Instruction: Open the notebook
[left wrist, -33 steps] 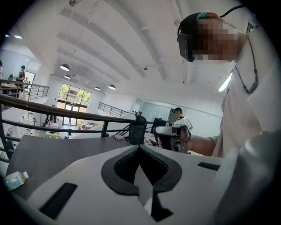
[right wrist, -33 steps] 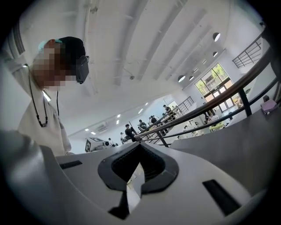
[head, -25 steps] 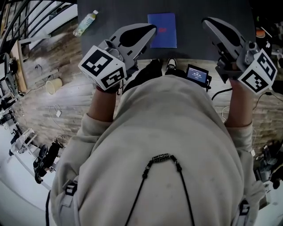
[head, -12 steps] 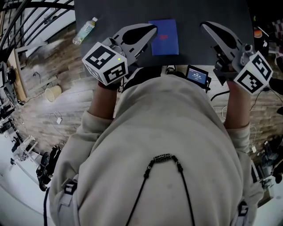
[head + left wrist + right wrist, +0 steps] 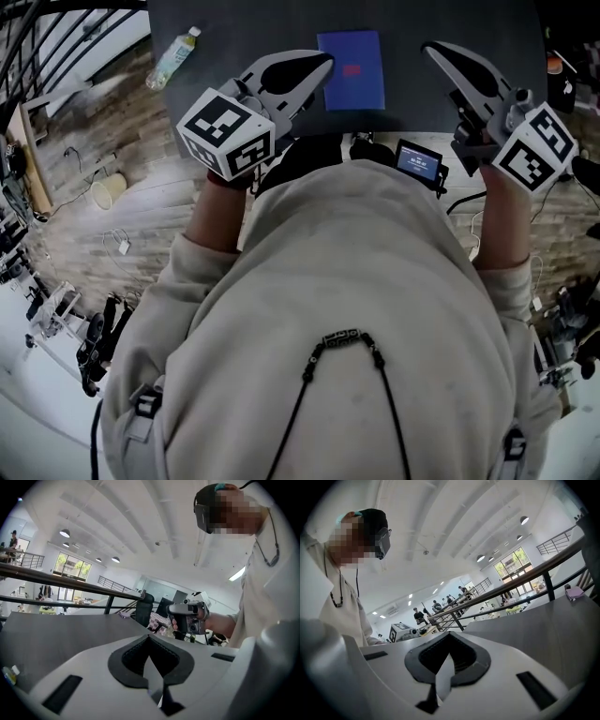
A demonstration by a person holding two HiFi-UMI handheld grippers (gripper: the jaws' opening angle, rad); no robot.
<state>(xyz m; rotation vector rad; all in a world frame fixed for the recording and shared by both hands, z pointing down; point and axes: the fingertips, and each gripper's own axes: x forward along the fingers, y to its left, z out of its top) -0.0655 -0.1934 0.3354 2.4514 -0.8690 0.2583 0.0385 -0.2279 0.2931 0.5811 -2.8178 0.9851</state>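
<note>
A closed blue notebook (image 5: 352,70) lies flat on the dark table (image 5: 244,28), in the head view only. My left gripper (image 5: 322,62) hovers just left of the notebook's near corner, its jaws shut with nothing between them. My right gripper (image 5: 431,49) hangs to the notebook's right, apart from it, also shut and empty. In the left gripper view the left gripper (image 5: 150,637) points across the table (image 5: 56,639) toward the hand-held right gripper (image 5: 188,616). The right gripper (image 5: 451,635) faces the left gripper's marker cube (image 5: 400,632). Neither gripper view shows the notebook.
A plastic bottle (image 5: 174,56) lies by the table's left edge. A paper cup (image 5: 105,192) sits on the wooden floor at the left. A small screen device (image 5: 418,159) is at the table's near edge. A dark can (image 5: 561,86) stands at the far right.
Both grippers have sunk a little and edged toward the table, still shut. The left gripper's marker cube has shifted right in the head view. The notebook has not moved.
</note>
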